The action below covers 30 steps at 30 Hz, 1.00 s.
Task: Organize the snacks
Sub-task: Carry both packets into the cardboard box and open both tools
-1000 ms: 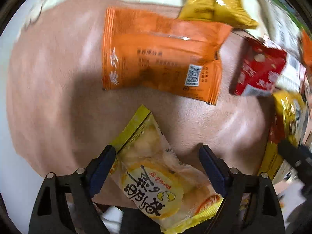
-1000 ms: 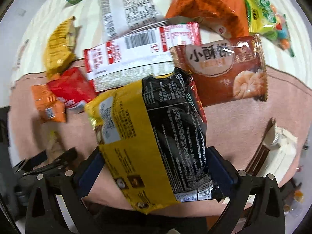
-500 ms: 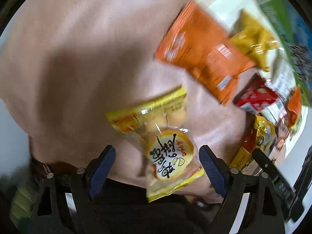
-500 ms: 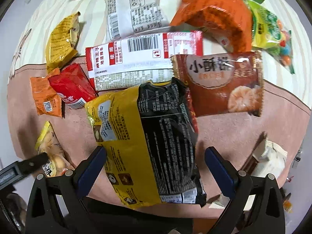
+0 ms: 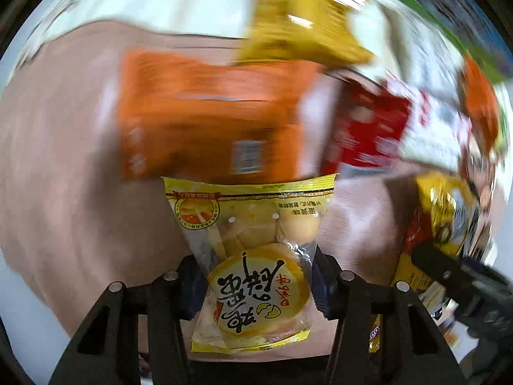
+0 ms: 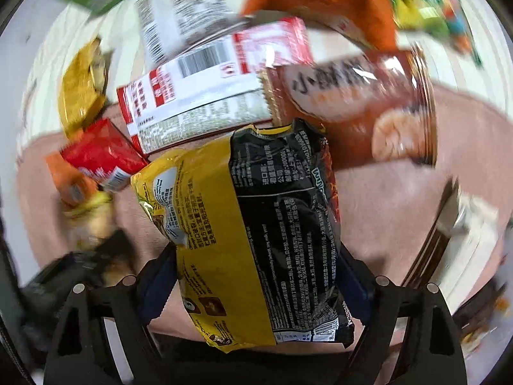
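Observation:
My left gripper [image 5: 256,284] is shut on a yellow egg-snack packet [image 5: 253,256], held above the pink cloth [image 5: 64,176]. My right gripper [image 6: 253,285] is shut on a large yellow and black noodle bag [image 6: 250,240], held above the same cloth [image 6: 384,199]. The left gripper and its packet show blurred at the left of the right wrist view [image 6: 93,234]. The right gripper's bag shows at the right edge of the left wrist view [image 5: 449,218].
On the cloth lie an orange packet [image 5: 205,118], a red packet [image 5: 365,128] and a yellow bag [image 5: 304,22]. Farther back are a red and white pack [image 6: 205,89], a brown cookie bag [image 6: 359,102] and an orange bag [image 6: 323,3]. A white box [image 6: 474,224] lies right.
My left gripper has closed on the yellow egg-snack packet and lifted it, turning back toward the orange packet. My right gripper has closed on the noodle bag; both views are blurred by motion.

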{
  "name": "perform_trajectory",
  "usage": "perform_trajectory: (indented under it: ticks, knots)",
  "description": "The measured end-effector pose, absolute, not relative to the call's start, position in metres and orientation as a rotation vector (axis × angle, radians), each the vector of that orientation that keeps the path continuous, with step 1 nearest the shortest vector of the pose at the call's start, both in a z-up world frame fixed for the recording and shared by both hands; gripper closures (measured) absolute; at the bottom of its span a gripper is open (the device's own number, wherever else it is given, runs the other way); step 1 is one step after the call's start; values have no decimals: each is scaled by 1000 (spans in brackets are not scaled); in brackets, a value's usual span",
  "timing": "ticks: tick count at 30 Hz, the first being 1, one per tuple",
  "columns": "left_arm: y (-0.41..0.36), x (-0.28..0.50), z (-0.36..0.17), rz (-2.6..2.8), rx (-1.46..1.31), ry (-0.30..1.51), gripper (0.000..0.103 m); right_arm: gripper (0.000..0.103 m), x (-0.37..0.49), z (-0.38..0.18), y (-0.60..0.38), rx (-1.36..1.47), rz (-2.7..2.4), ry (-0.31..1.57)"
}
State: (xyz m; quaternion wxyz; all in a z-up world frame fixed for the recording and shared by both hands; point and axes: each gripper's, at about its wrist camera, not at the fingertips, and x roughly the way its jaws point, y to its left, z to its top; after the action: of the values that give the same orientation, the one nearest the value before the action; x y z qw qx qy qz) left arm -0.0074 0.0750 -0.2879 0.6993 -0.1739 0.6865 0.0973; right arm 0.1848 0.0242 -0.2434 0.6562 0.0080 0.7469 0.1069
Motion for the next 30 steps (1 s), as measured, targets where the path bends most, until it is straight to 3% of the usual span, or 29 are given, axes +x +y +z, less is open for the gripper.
perform_trajectory:
  ticks: [7, 10, 11, 15, 26, 30]
  knots:
    - [110, -26, -287, 172, -369, 1533, 52, 4, 177, -269, 53, -147, 260, 1696]
    - [128, -17, -295, 173, -363, 1523, 54, 14, 171, -269, 68, -243, 213, 1649]
    - [108, 9, -315, 177, -364, 1518, 57, 15, 170, -267, 69, -244, 211, 1639]
    - [115, -4, -299, 162, -345, 1485, 59, 15, 163, -254, 70, -192, 194, 1629]
    - [117, -19, -168, 53, -390, 1358, 59, 15, 187, -159, 46, 121, 246, 1558]
    - [116, 21, -115, 16, -394, 1245, 59, 15, 216, -114, 33, 213, 319, 1490]
